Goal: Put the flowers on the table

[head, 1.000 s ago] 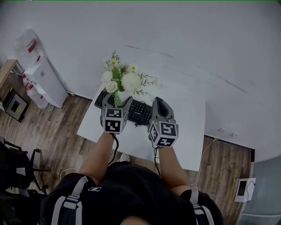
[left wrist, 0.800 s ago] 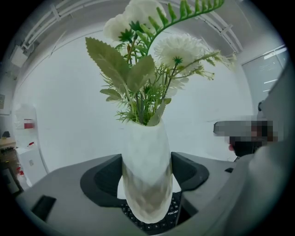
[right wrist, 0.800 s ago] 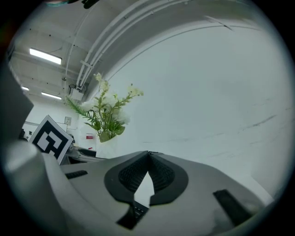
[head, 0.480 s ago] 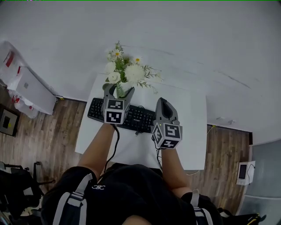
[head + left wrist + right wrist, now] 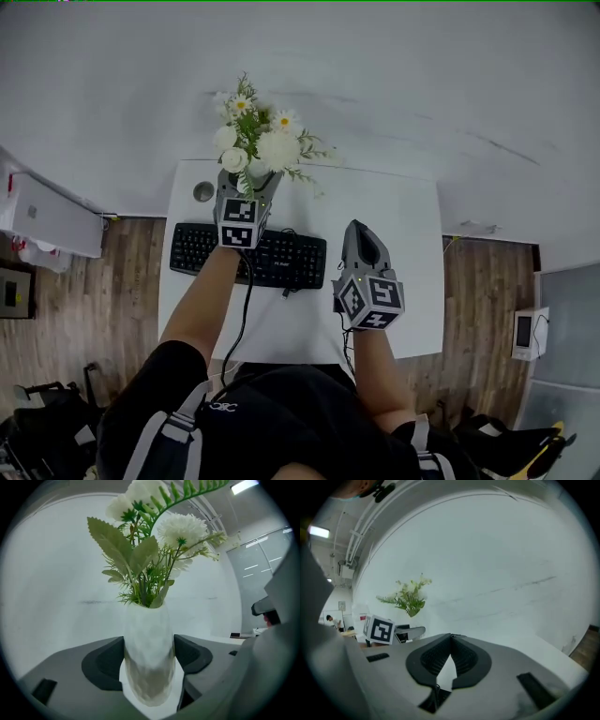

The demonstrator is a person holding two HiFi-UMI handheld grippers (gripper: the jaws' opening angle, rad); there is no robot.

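The left hand-held gripper (image 5: 248, 184) pinches the white vase (image 5: 149, 648) of flowers (image 5: 265, 142), upright over the far left of the counter (image 5: 394, 225), beyond the keyboard (image 5: 248, 255). Keep the vase vertical, lower it onto bare counter clear of the keyboard, and release only once the base sits flat. The right hand-held gripper (image 5: 451, 639) is pressed together — empty. Whether the base touches the counter is hidden; a small round object (image 5: 203, 191) nearby cannot be identified.
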